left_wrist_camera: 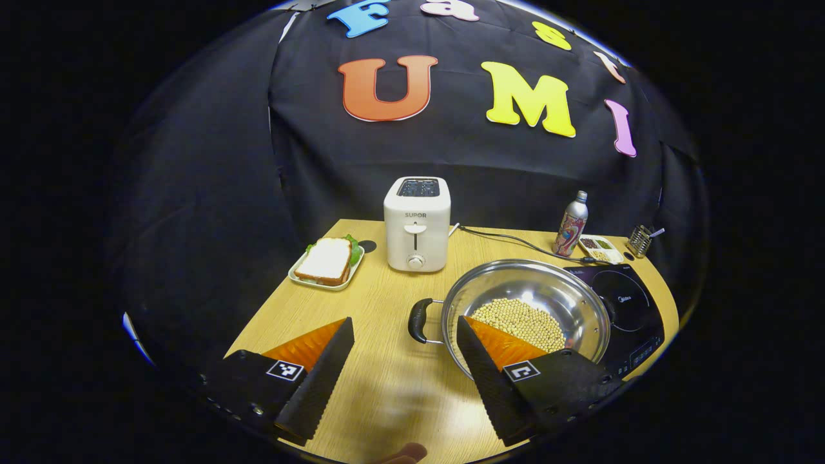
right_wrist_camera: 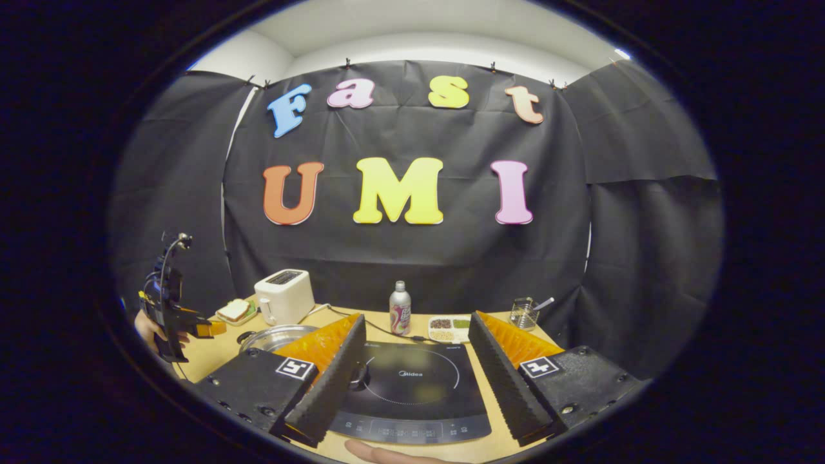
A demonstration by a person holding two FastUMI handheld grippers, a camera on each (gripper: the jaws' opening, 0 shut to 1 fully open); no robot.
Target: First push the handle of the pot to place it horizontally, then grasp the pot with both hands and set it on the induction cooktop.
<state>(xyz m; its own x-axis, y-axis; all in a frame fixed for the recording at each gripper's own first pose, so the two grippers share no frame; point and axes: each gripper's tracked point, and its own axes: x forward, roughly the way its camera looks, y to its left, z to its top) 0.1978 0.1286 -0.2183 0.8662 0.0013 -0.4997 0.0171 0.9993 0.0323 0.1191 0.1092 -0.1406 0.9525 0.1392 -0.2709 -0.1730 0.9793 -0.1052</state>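
A steel pot (left_wrist_camera: 535, 293) holding pale beans sits on the wooden table, its right side over the edge of the black induction cooktop (left_wrist_camera: 628, 303). Its black handle (left_wrist_camera: 417, 320) points left. My left gripper (left_wrist_camera: 406, 380) is open low over the table in front of that handle, and its right finger overlaps the pot's near rim in the left gripper view. My right gripper (right_wrist_camera: 416, 380) is open above the cooktop (right_wrist_camera: 419, 386). Its left finger hides much of the pot (right_wrist_camera: 274, 336). The left gripper (right_wrist_camera: 171, 316) shows far left, held by a hand.
A white toaster (left_wrist_camera: 417, 222) stands at the back, with a sandwich on a plate (left_wrist_camera: 327, 263) to its left. A cable runs past a bottle (left_wrist_camera: 571, 225), a divided dish (left_wrist_camera: 599, 248) and a wire holder (left_wrist_camera: 640, 240) behind the cooktop.
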